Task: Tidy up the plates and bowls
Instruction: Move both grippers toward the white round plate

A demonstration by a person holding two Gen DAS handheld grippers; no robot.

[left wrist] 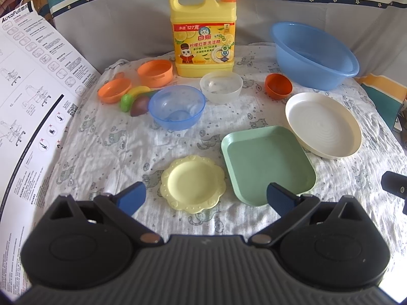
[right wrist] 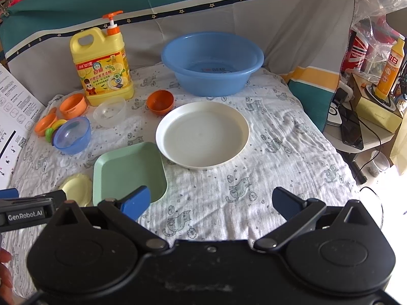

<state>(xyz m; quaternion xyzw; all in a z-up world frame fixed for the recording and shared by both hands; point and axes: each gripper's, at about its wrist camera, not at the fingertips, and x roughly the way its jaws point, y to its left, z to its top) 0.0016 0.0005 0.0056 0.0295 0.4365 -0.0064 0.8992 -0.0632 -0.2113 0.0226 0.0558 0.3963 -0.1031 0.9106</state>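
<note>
On the cat-print cloth lie a small yellow scalloped plate, a green square plate and a large white round plate. Behind them stand a blue bowl, a clear bowl and a small orange-red bowl. My left gripper is open and empty, just in front of the yellow plate. My right gripper is open and empty, near the front edge, with the green plate by its left finger and the white plate ahead.
A big blue basin and a yellow detergent jug stand at the back. Orange toy dishes and toy fruit sit at the back left. An instruction sheet lies left. A cluttered side table is at right.
</note>
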